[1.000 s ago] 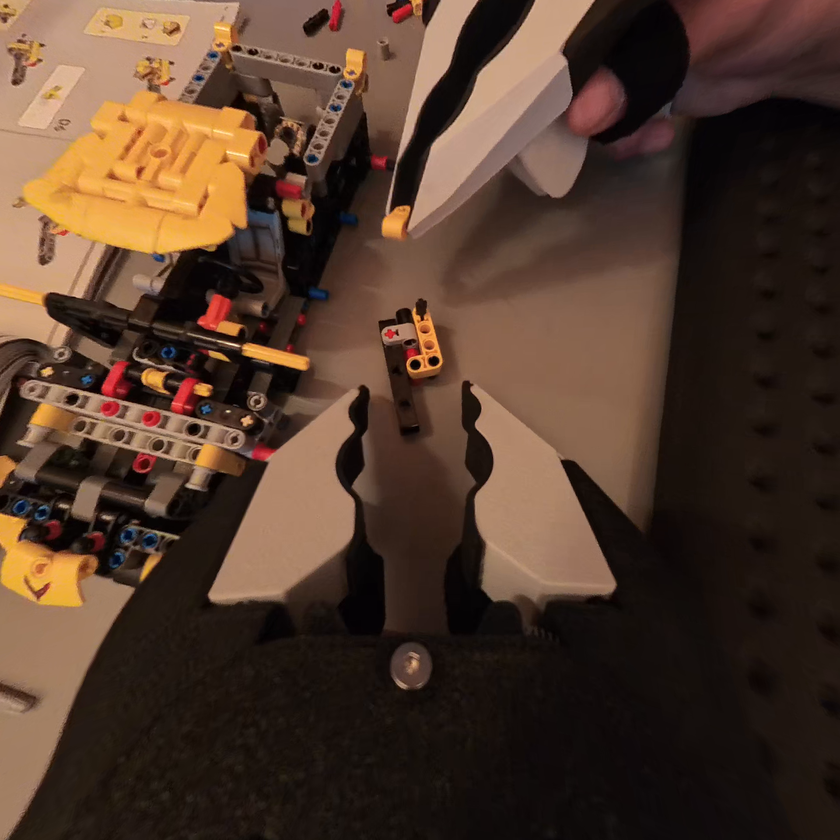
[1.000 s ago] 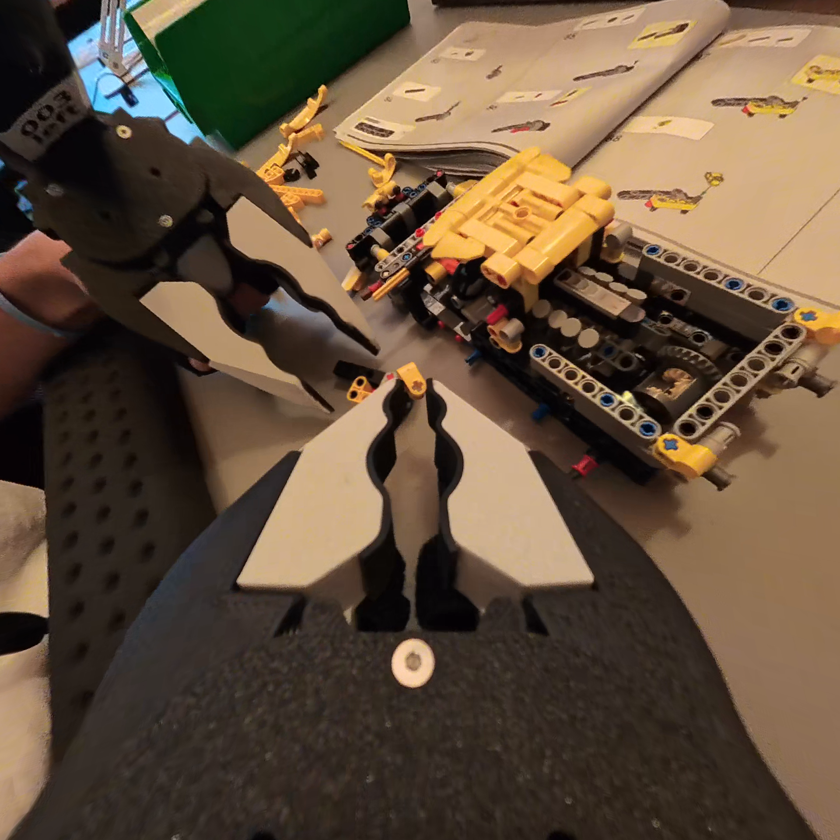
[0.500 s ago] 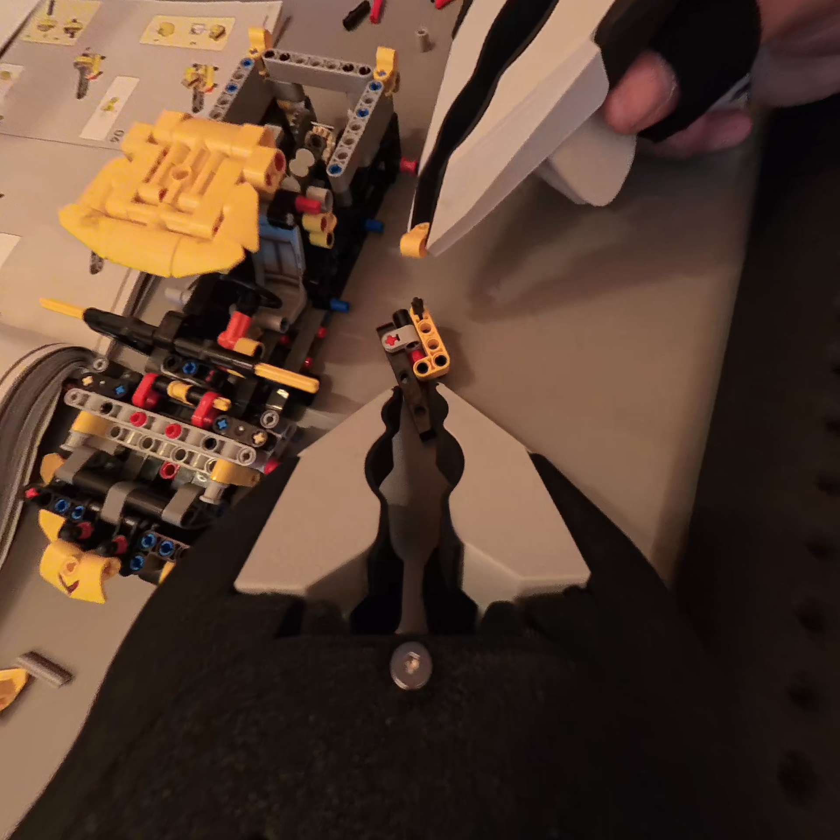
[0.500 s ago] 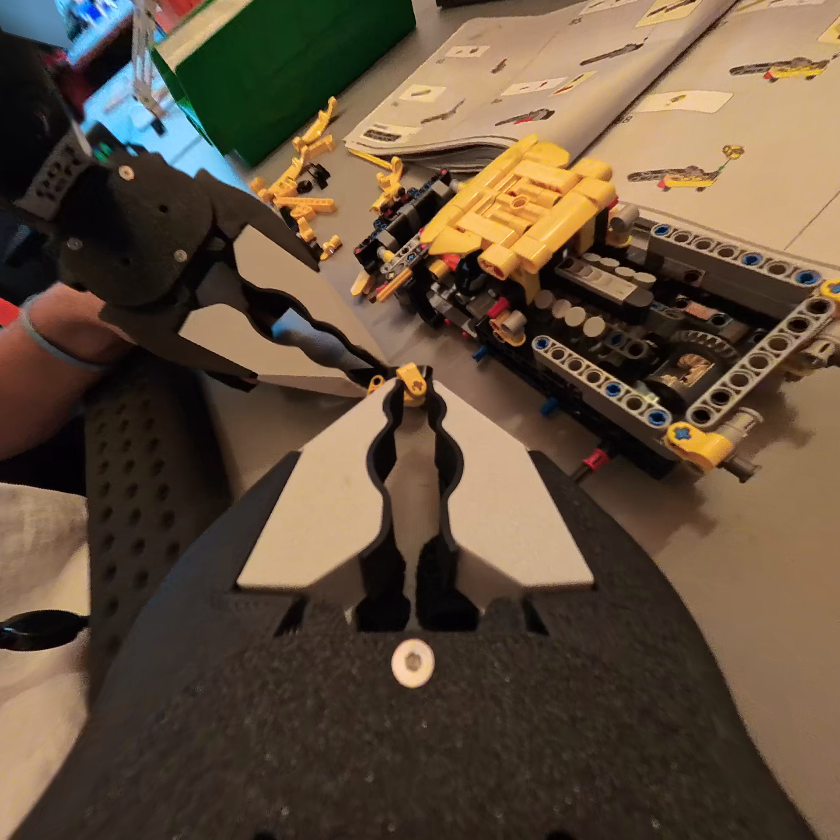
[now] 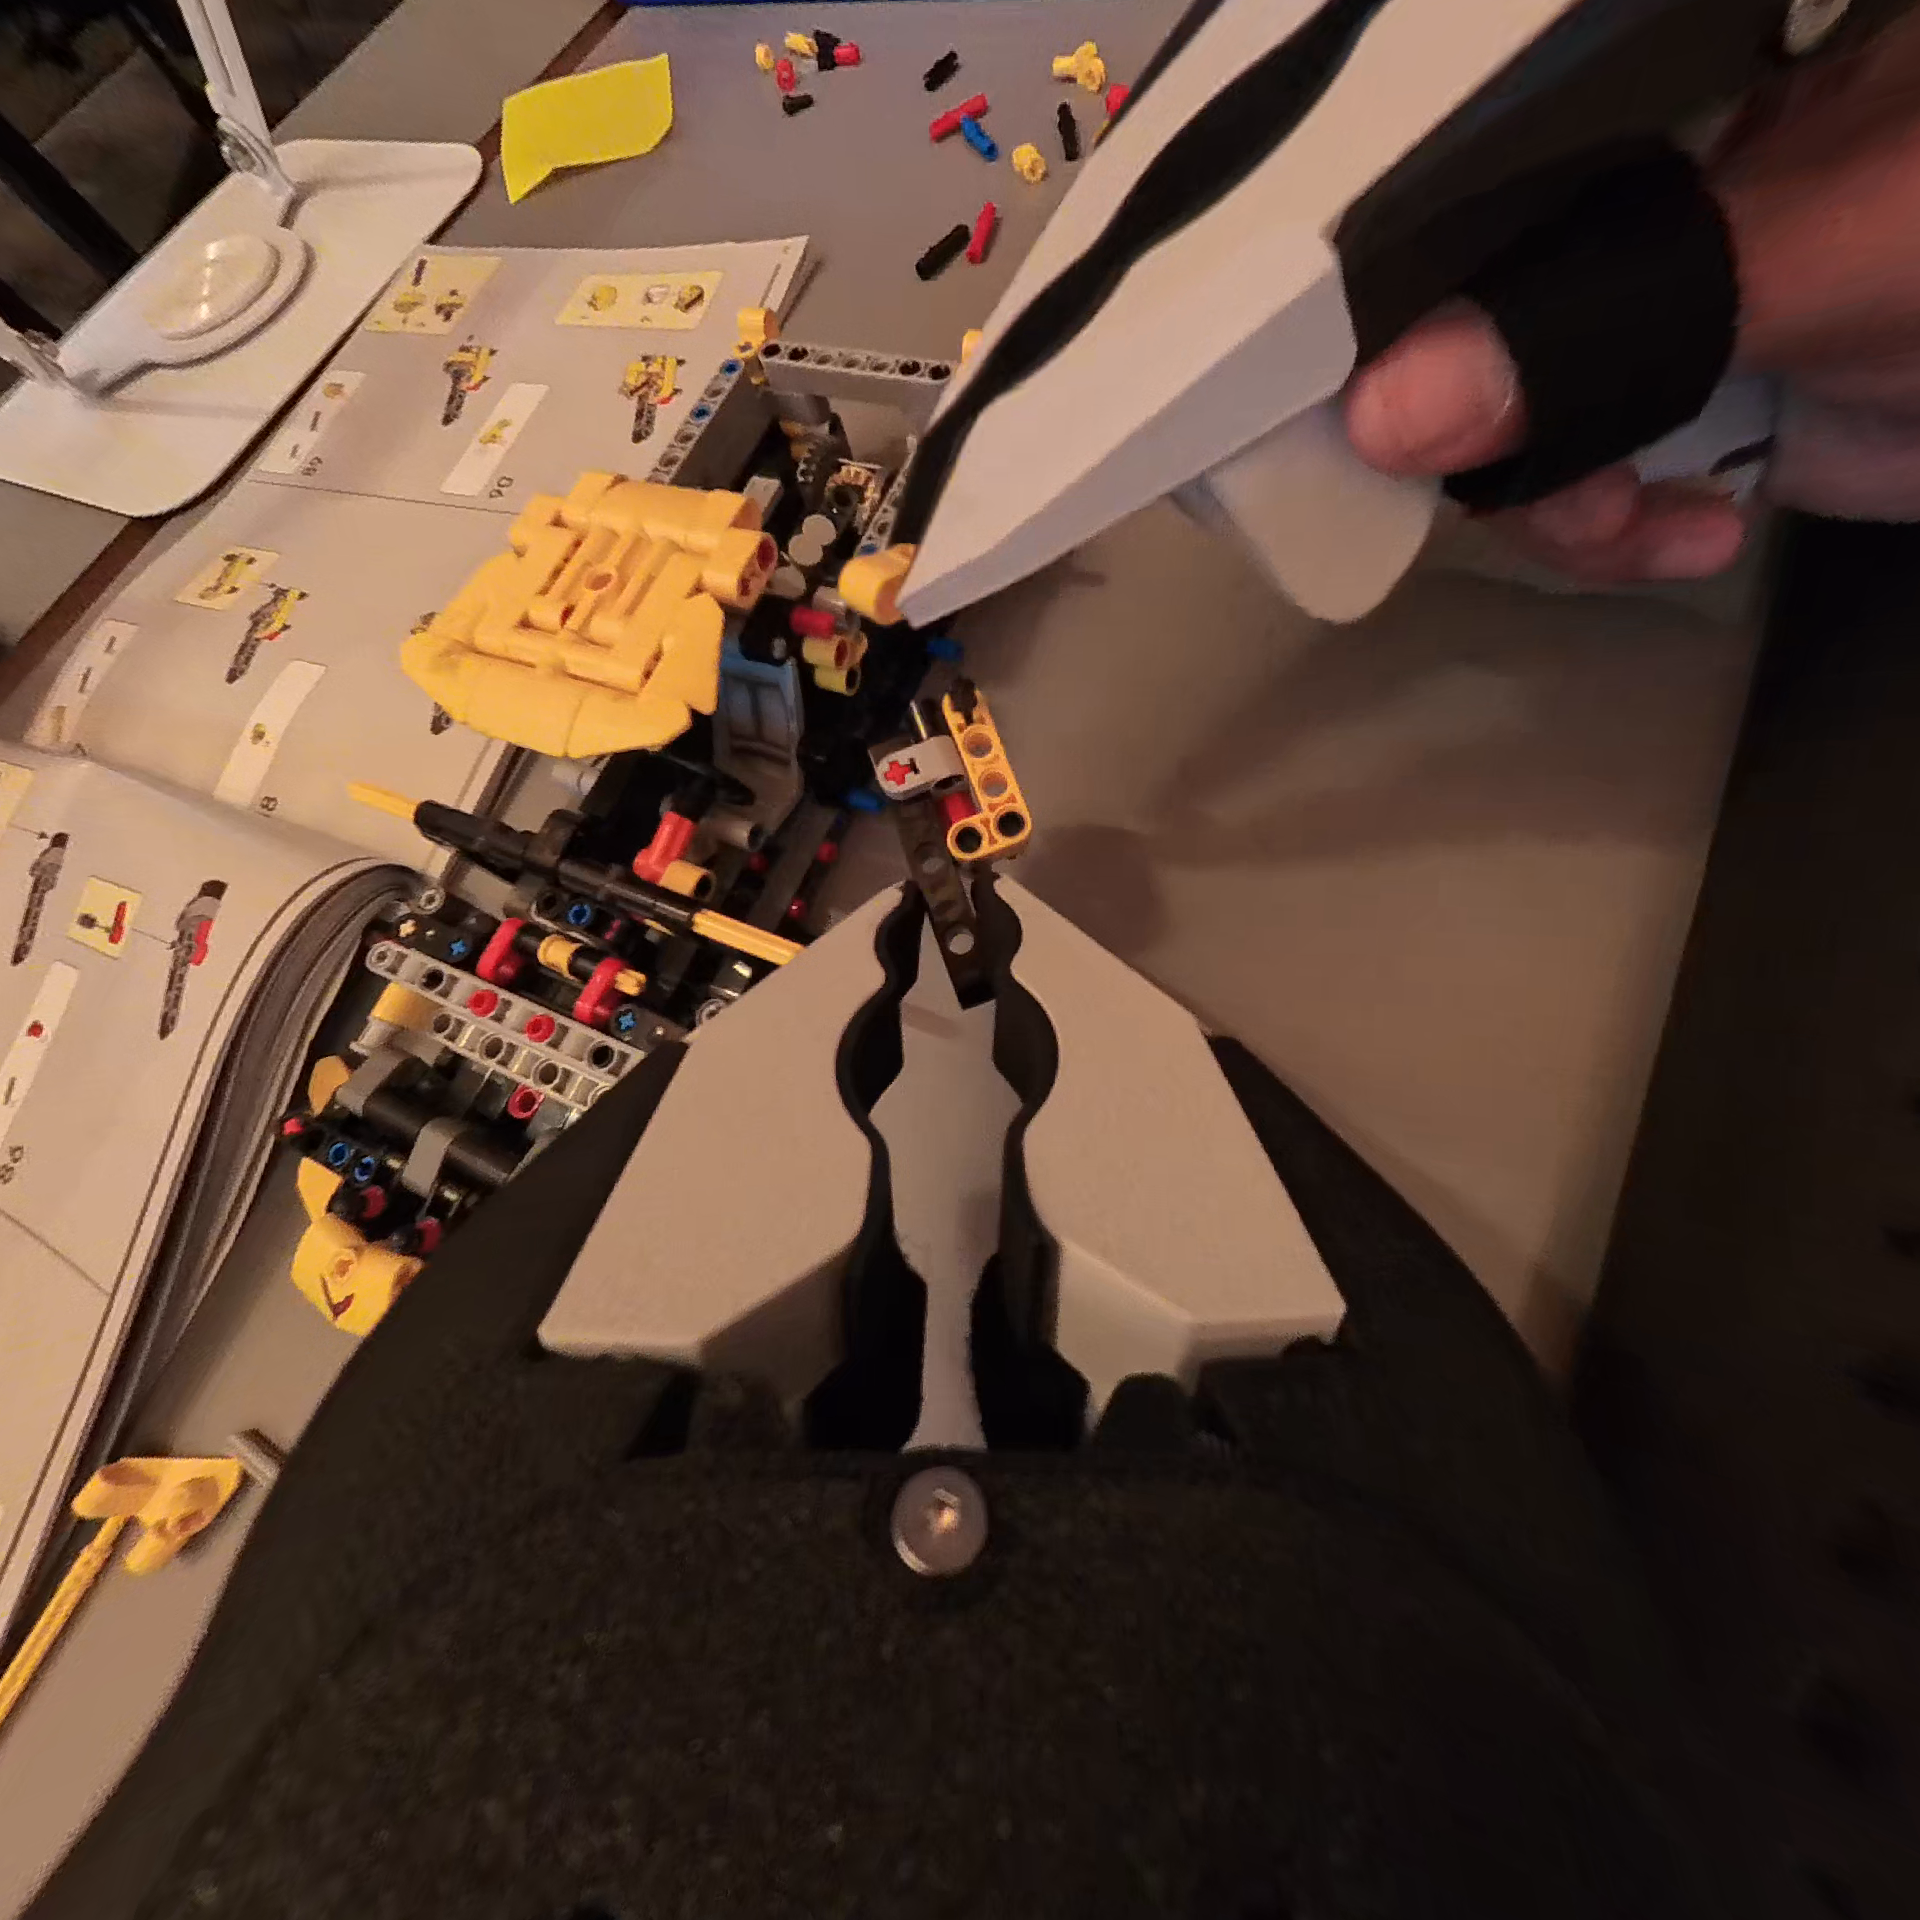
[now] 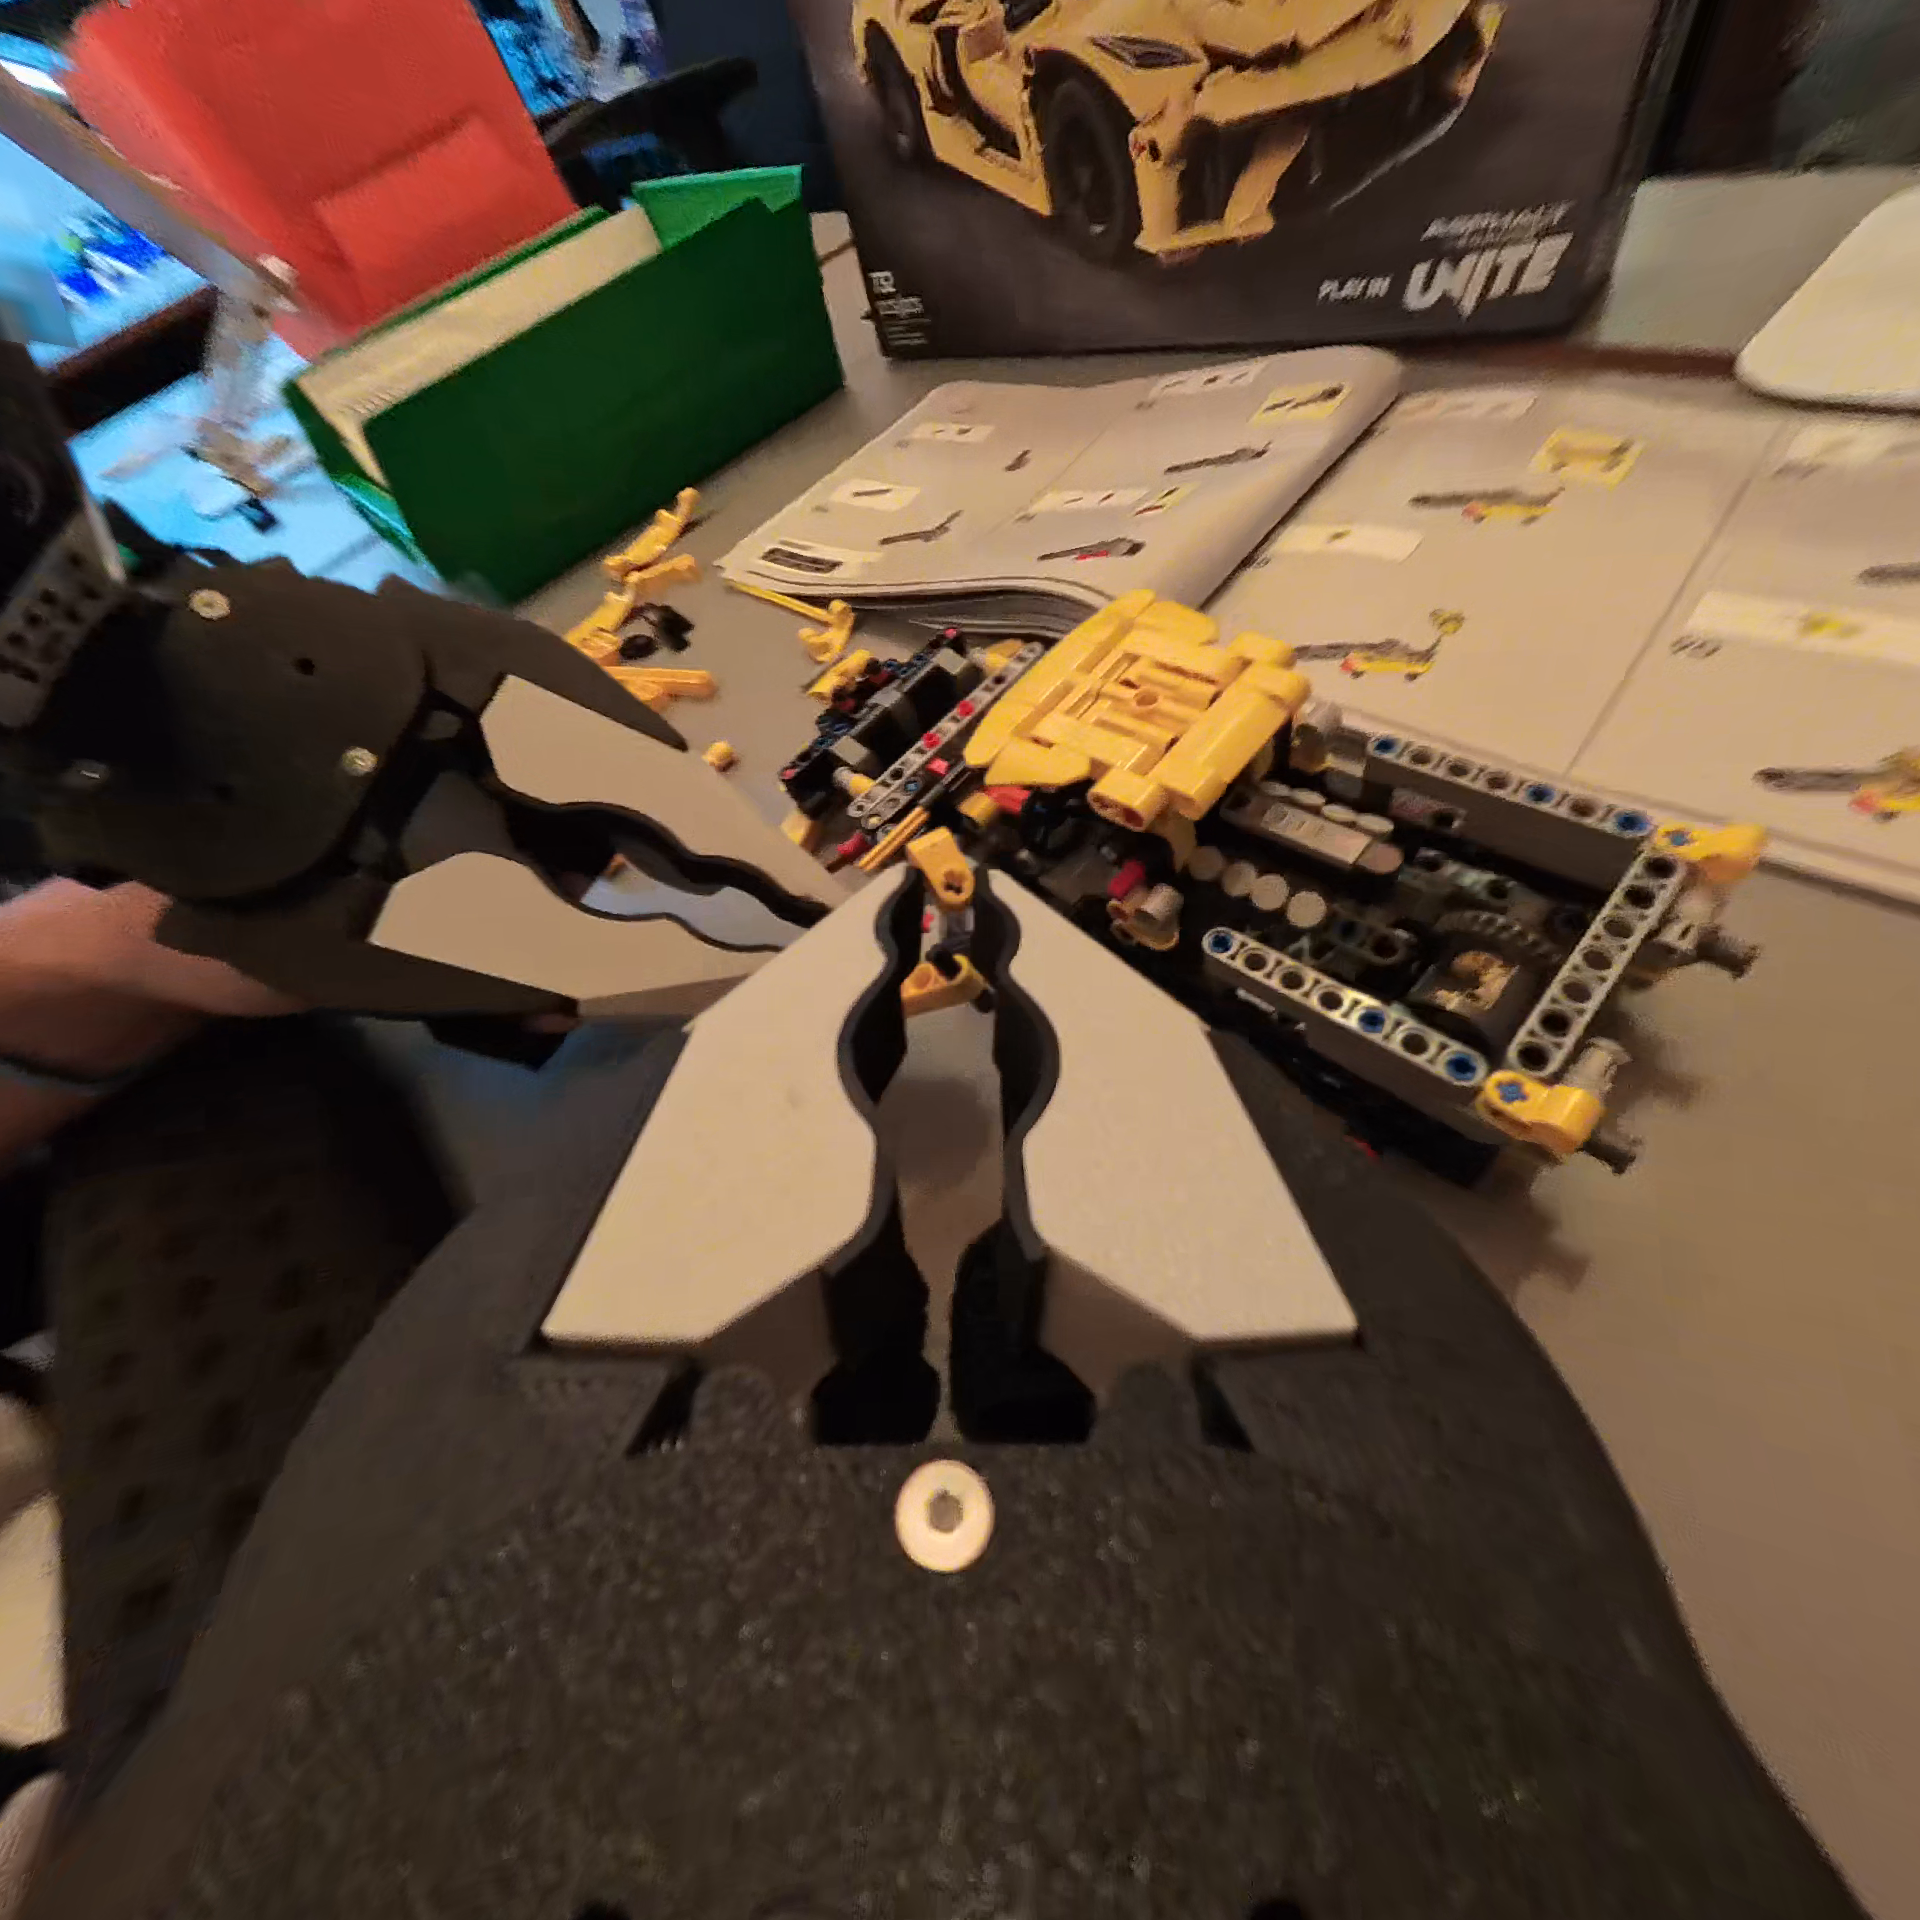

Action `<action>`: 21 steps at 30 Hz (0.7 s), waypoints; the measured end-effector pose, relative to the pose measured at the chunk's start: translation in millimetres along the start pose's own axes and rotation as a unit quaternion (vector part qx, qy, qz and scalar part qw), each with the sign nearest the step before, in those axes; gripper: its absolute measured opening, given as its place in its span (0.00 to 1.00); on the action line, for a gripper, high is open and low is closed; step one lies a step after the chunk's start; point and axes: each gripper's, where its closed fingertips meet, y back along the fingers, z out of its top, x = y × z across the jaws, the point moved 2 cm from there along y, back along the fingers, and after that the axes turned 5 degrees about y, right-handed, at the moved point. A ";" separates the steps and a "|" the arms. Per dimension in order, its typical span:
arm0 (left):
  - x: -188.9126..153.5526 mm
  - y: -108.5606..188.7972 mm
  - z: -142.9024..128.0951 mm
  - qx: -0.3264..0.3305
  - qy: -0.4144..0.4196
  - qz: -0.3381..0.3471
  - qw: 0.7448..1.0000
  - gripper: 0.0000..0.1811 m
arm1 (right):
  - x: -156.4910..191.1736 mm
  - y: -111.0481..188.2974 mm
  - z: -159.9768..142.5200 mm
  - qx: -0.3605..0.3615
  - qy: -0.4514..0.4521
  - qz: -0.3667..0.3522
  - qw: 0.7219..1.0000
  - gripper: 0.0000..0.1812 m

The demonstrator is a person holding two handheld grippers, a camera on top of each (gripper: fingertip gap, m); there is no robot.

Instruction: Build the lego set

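Above one table [image 5: 1351, 831], left gripper [image 5: 951, 899] fingers clamp one black-and-orange subassembly [image 5: 961, 810]; right gripper [image 6: 948, 883] fingers pinch one yellow connector [image 6: 940, 857].

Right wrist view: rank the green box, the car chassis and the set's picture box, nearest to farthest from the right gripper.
From the right gripper:
1. Car chassis, just ahead and right.
2. Green box, farther back on the left.
3. Picture box, standing at the table's far edge.

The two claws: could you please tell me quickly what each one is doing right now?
Left claw: closed on the small black-and-orange assembly.
Right claw: closed on a small yellow connector.
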 end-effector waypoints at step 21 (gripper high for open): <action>5.4 -0.9 2.8 0.007 -0.005 0.058 0.998 0.05 | -0.1 -6.6 -9.1 0.044 0.088 -0.080 0.992 0.05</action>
